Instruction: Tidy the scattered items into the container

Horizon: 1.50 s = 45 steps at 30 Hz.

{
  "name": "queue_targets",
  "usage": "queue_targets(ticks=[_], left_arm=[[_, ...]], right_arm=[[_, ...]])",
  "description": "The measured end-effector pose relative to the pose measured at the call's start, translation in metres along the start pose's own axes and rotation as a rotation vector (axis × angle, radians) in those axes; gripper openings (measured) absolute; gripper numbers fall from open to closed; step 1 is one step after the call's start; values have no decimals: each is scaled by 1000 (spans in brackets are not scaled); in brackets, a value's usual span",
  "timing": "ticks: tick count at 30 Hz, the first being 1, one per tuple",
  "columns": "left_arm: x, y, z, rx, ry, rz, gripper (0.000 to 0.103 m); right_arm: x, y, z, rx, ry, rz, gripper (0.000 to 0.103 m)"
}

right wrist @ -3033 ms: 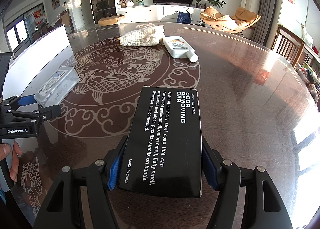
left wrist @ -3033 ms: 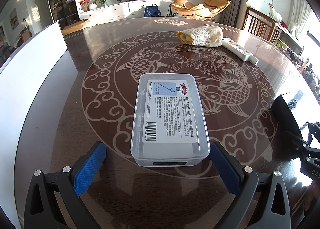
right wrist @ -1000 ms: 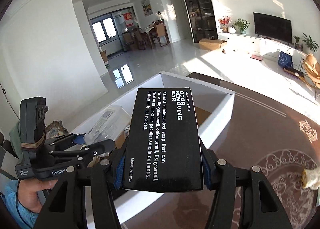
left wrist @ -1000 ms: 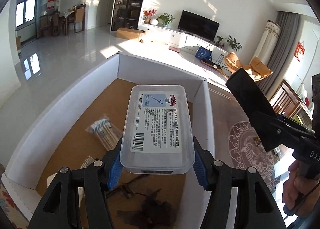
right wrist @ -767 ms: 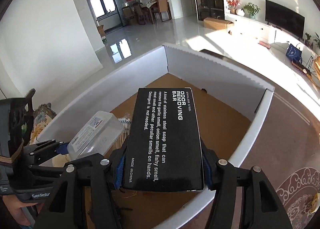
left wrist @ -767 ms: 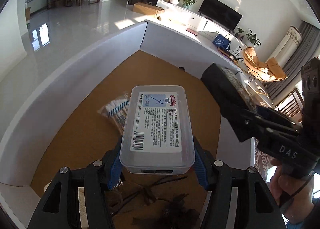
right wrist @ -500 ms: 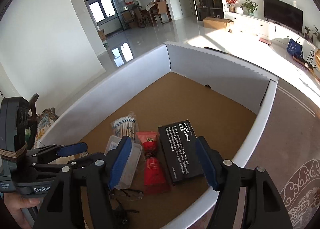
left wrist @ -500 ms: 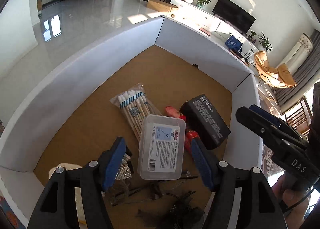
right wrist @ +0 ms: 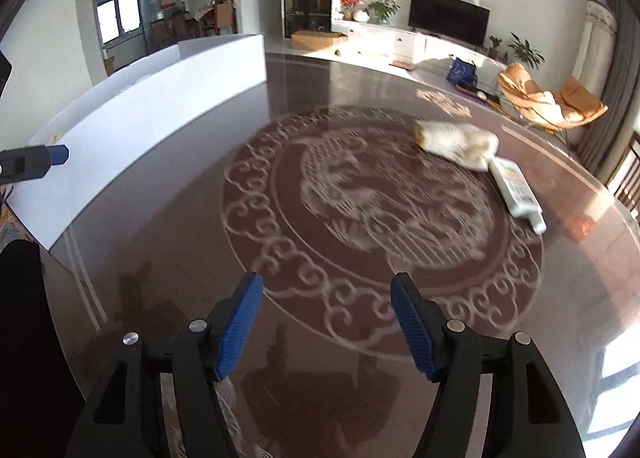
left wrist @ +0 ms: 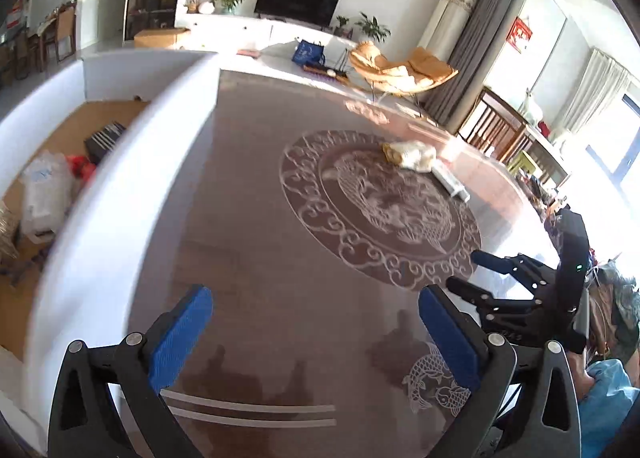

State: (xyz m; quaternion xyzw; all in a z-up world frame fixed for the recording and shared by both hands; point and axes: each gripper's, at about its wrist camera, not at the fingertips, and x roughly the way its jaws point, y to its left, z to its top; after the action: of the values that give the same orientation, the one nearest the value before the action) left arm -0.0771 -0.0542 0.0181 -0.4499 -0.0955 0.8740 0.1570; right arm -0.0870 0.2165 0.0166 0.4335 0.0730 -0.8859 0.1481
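My left gripper [left wrist: 316, 332] is open and empty above the dark table, just right of the white box [left wrist: 120, 178]. Inside the box lie the clear plastic case [left wrist: 44, 194], a red packet [left wrist: 80, 164] and the black soap box [left wrist: 106, 138]. My right gripper [right wrist: 326, 328] is open and empty over the table's carved medallion; it also shows at the right of the left wrist view [left wrist: 516, 286]. A cream knitted cloth [right wrist: 460, 144] and a white tube [right wrist: 518, 188] lie on the far side of the table. They also show in the left wrist view, cloth [left wrist: 410, 152] and tube [left wrist: 450, 180].
The white box wall [right wrist: 152, 110] runs along the table's left side. The round dark table [right wrist: 360, 218] has a pale fish medallion. Wooden chairs [left wrist: 500, 126] stand beyond the right edge. An orange lounge chair [right wrist: 548, 102] stands behind the table.
Both grippers have let go of the clear case and the black box, which now lie in the white box. Both have swung right, out of the box and over the table.
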Motion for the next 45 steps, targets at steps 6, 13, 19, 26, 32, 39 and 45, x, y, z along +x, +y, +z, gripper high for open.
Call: queue_targets(ticks=[6, 13, 19, 26, 32, 39, 45], left_arm=[[84, -60, 1, 92, 24, 19, 103], [94, -67, -5, 114, -14, 34, 103], [101, -73, -7, 150, 3, 87, 103], [105, -79, -9, 187, 20, 142, 103], [106, -79, -9, 197, 25, 155, 103], [106, -79, -9, 205, 28, 163, 103], [107, -80, -10, 215, 32, 174, 103]], right_arm=[[-27, -77, -52, 281, -13, -44, 68], [-21, -73, -58, 269, -28, -106, 70], [-13, -59, -57, 205, 7, -161, 77], [-12, -60, -58, 205, 8, -158, 79], [-12, -60, -58, 205, 8, -158, 79], [-12, -60, -58, 205, 9, -158, 79], [-12, -60, -58, 205, 9, -158, 79]])
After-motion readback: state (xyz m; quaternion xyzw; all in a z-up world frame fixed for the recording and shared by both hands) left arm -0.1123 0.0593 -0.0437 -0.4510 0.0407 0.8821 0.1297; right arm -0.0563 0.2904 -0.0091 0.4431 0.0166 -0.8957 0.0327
